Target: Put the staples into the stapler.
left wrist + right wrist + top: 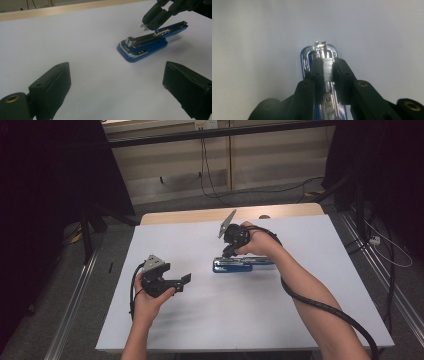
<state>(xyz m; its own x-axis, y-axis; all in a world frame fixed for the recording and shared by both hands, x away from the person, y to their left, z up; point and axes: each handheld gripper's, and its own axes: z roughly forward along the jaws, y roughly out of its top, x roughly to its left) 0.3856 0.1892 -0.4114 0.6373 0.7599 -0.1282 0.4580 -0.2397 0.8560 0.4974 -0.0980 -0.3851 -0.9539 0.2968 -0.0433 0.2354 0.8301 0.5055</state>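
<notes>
A blue stapler (232,265) lies in the middle of the white table (300,310) with its top swung open and its metal staple channel (142,40) bare. My right gripper (228,253) points down over it and is shut on a short strip of staples (328,71). In the right gripper view that strip sits just above the channel, in line with the blue base (305,61). In the left gripper view the strip (144,26) peeks from the right gripper's tips. My left gripper (175,274) hovers open at the table's left, facing the stapler (145,46), with nothing between its jaws.
A wooden strip (200,215) runs along the table's far edge, with a small dark object (264,217) on it. The right gripper's thick cable (320,305) trails along the forearm to the front right corner. Dark stands and floor cables surround the table.
</notes>
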